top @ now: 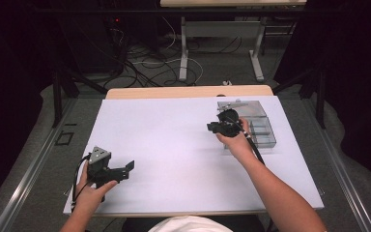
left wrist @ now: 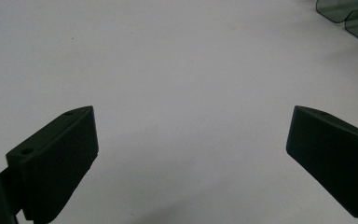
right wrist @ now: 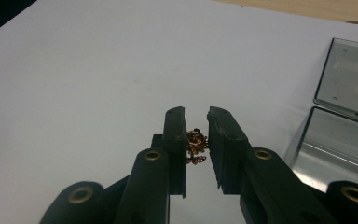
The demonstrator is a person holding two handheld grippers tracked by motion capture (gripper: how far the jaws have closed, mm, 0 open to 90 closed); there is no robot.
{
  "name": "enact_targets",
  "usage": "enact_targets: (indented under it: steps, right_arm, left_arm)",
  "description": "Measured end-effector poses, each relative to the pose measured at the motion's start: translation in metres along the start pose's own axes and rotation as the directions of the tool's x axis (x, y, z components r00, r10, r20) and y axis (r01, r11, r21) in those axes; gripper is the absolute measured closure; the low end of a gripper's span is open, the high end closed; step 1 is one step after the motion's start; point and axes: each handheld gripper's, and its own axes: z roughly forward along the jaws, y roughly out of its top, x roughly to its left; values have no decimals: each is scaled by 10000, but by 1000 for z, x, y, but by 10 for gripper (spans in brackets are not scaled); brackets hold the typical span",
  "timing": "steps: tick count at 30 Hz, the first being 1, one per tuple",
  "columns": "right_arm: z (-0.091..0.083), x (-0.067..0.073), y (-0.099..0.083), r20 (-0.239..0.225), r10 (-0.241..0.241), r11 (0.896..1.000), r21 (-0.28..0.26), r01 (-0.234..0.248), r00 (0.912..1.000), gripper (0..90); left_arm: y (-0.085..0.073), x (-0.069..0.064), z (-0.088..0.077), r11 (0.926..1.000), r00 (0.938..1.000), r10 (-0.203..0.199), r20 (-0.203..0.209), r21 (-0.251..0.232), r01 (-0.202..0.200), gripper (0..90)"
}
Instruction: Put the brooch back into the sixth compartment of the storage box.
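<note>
My right gripper is shut on a small tangle of gold chain, which sits pinched between the two black jaws a little above the white tabletop. In the high view this right gripper hovers just left of a clear plastic compartment box, jaws pointing left. The box's open lid and a compartment lie to the right of the jaws. My left gripper rests at the table's front left, held by a hand. Its jaws stand wide apart with nothing between them.
A white sheet covers the table, with bare wood along its far edge. A corner of the clear box appears far off in the left gripper view. Beyond the table are cables and table legs on the floor.
</note>
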Motion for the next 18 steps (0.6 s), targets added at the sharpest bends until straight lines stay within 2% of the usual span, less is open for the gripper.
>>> enact_targets:
  steps: [6, 10, 18]
  right_arm:
    - [-9, -9, -2, 106, 177, 9998, 3, -177, 9998, 774]
    - [-15, -17, -4, 335, 125, 9999, -10, -125, 9994, 774]
    - [-27, -35, -8, 715, 360, 9994, -35, -358, 9968, 774]
  left_arm:
    - [0, 0, 0, 10000, 10000, 9, -7, 6, -9, 23]
    - [0, 0, -1, 10000, 10000, 0, -12, -32, 0, 23]
    - [-1, -1, -1, 10000, 10000, 2, -19, -47, -2, 23]
